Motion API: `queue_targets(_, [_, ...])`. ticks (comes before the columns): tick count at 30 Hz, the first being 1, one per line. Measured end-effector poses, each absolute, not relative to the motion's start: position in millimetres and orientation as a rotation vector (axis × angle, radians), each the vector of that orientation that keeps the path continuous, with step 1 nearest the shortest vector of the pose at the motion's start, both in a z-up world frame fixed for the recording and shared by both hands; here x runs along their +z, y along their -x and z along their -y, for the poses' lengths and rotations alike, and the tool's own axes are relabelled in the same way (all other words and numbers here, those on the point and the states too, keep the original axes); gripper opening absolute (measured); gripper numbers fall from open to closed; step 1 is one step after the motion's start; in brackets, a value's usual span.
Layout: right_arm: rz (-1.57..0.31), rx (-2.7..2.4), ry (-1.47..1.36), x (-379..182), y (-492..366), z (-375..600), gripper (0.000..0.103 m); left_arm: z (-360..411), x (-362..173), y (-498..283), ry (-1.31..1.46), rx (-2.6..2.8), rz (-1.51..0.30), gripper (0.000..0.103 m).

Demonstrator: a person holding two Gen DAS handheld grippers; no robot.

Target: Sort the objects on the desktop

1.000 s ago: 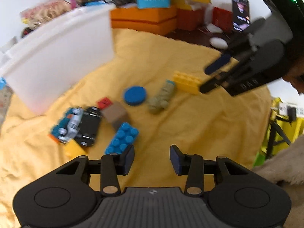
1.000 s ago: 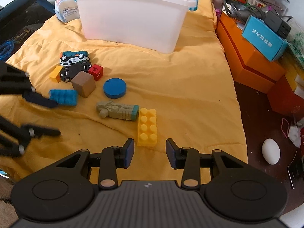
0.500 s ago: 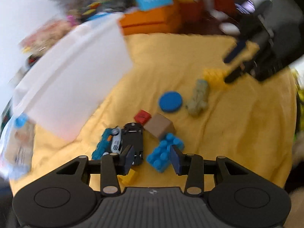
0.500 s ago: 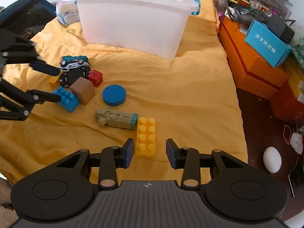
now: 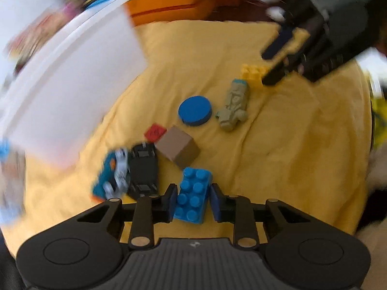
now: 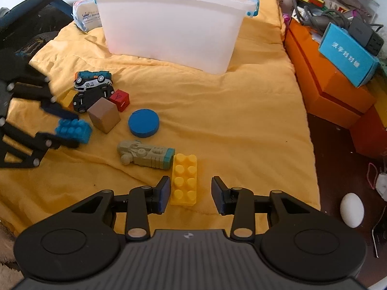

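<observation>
A blue studded brick (image 5: 193,193) lies on the yellow cloth (image 6: 241,125) between the fingers of my left gripper (image 5: 193,201). Its jaws are closing and the pads meet the brick's long sides. The right wrist view shows the same grip from the side, the left gripper (image 6: 70,126) flanking the blue brick (image 6: 75,128). My right gripper (image 6: 189,193) stands open over a yellow studded brick (image 6: 184,178), which lies close to the left pad with a gap on the right. In the left wrist view the right gripper (image 5: 266,67) hangs above the yellow brick (image 5: 251,71).
A white plastic bin (image 6: 169,29) stands at the back of the cloth. A brown block (image 6: 104,117), a red cube (image 6: 119,99), two toy cars (image 6: 93,82), a blue disc (image 6: 144,122) and a grey-green figure (image 6: 145,154) lie between the grippers. Orange boxes (image 6: 326,84) border the right edge.
My left gripper has moved in over the blue brick and its jaws have narrowed around it. The right gripper has stayed over the yellow brick.
</observation>
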State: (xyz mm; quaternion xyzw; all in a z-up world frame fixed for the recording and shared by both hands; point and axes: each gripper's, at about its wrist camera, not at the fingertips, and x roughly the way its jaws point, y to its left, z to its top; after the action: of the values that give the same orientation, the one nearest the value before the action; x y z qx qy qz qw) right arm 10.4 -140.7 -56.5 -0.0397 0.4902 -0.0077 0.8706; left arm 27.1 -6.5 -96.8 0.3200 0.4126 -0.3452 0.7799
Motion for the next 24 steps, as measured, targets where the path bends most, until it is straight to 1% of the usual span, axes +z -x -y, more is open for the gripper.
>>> queue_targets(4, [-1.055, 0.006, 0.047, -66.9, -17.6, 145.4, 0.04, 1.9, -99.3, -21.8, -0.501, -0.627, -0.924, 0.034])
queue_targets(6, [-1.065, 0.006, 0.032, -72.3, -19.8, 146.8, 0.04, 0.2, -103.8, -22.7, -0.449, -0.606, -0.938, 0.041])
queue_targets(8, [-1.07, 0.015, 0.032, -74.7, -20.5, 147.5, 0.035, -2.6, -105.2, -23.0, -0.433, -0.595, -0.93, 0.043])
queue_targets(9, [-1.073, 0.027, 0.034, -74.2, -20.8, 147.3, 0.027, -4.0, -104.4, -24.8, -0.406, -0.598, -0.941, 0.034])
queue_targets(10, [-1.078, 0.032, 0.045, -73.1, -21.1, 146.4, 0.027, -5.3, -102.4, -27.4, -0.364, -0.605, -0.958, 0.028])
queue_targets(11, [-1.081, 0.042, 0.061, -71.4, -21.2, 145.5, 0.027, -7.9, -101.0, -30.4, -0.336, -0.615, -0.974, 0.027])
queue_targets(14, [-1.06, 0.045, 0.084, -59.5, -21.1, 147.2, 0.027, -7.4, -92.2, -26.5, -0.36, -0.623, -0.969, 0.027])
queue_targets(17, [-1.017, 0.052, 0.113, -38.4, -23.8, 148.6, 0.027, -10.8, -67.0, -30.2, -0.347, -0.618, -0.908, 0.027])
queue_targets(20, [-0.947, 0.063, 0.145, -15.4, -36.9, 147.8, 0.027, -14.5, -27.5, -42.9, -0.359, -0.585, -0.791, 0.027])
queue_targets(24, [-0.838, 0.088, 0.203, 19.5, -70.5, 144.4, 0.027, -18.3, 21.4, -78.2, -0.386, -0.519, -0.647, 0.027])
